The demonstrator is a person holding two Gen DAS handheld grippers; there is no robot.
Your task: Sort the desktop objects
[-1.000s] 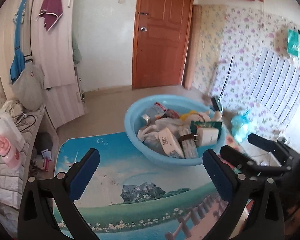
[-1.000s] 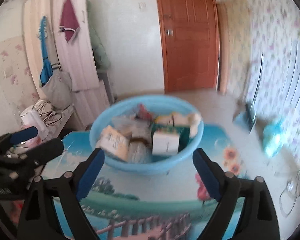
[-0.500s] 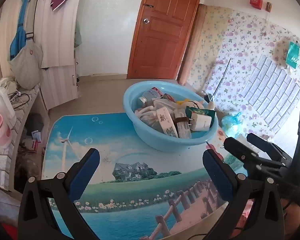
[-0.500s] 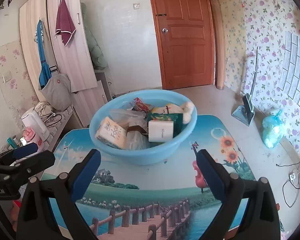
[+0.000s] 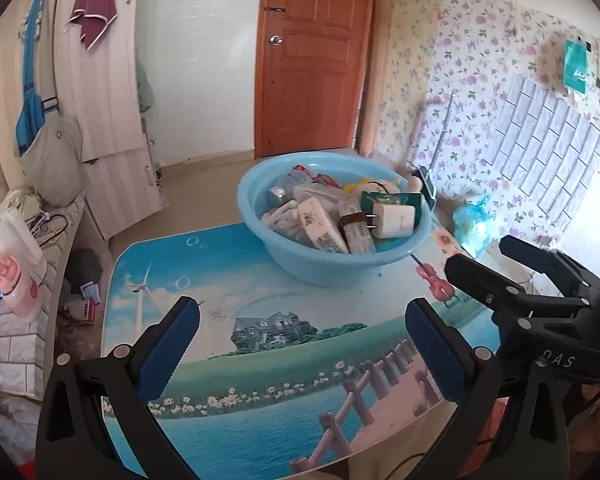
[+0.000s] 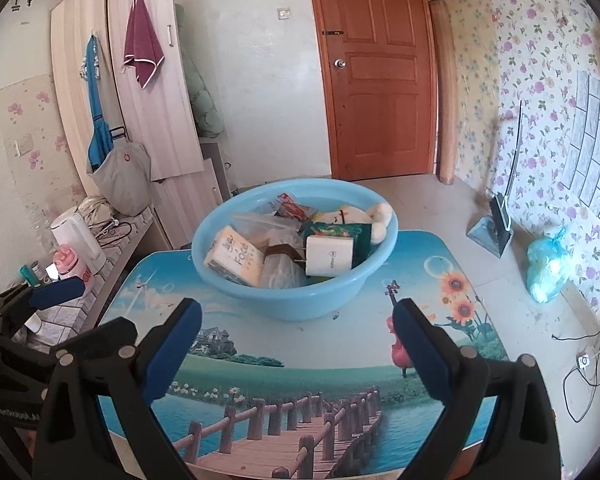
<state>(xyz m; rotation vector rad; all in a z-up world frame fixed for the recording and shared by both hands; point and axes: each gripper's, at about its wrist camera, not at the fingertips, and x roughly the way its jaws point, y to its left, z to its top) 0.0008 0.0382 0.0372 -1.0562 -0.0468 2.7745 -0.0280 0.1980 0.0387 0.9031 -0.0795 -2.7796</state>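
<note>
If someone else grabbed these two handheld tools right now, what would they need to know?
Left gripper: open, empty, hovering over the table's near part.
Right gripper: open, empty, likewise short of the basin.
The blue basin sits on the picture-printed table, piled with everything: a white charger, a tissue pack, a plush toy, clear plastic bags, a red packet.
Done: nothing sorted out yet.
Left: take items out of the basin and sort them.

Home bedroom: wardrobe (image 6: 148,80), floral wallpaper (image 6: 540,80)
</note>
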